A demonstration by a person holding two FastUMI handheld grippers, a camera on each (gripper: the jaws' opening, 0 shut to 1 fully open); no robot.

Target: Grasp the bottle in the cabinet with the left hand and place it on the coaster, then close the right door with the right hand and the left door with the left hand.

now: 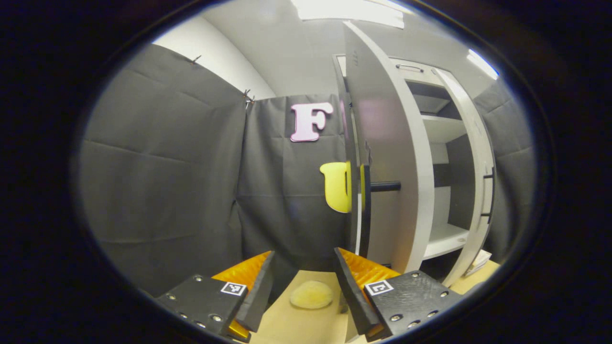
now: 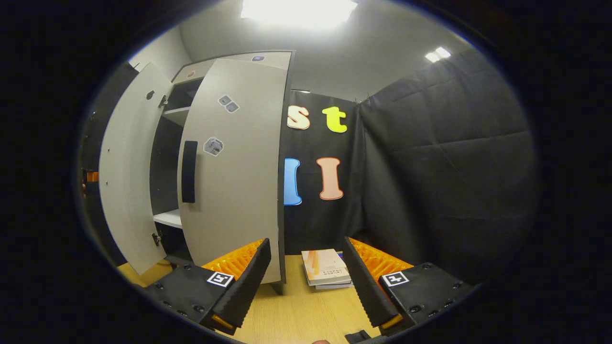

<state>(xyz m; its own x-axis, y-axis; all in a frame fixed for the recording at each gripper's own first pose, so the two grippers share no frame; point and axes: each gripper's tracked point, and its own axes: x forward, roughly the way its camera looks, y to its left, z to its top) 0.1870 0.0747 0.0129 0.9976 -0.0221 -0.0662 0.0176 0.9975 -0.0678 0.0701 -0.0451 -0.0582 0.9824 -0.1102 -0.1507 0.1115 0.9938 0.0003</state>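
The left gripper is hovering with its two fingers spread wide and nothing between them. Just beyond and between the fingertips, the round pale coaster is lying flat on the wooden table, bare on top. Past the coaster, the cabinet is standing on the table with both doors swung out. Its left door is facing this camera nearly edge-on, directly behind the coaster, with a dark handle sticking out at mid-height. The right door is angling outward on the cabinet's far side. Between the doors, white shelves are showing; the bottle cannot be made out on them from here.

The right gripper is also holding its fingers wide apart, gripping nothing. Just ahead of its fingertips, a small stack of books is resting on the table, beside the cabinet's base. The right door is standing partly open immediately left of the books, its dark handle facing the camera, and the left door is opening farther out beyond it.
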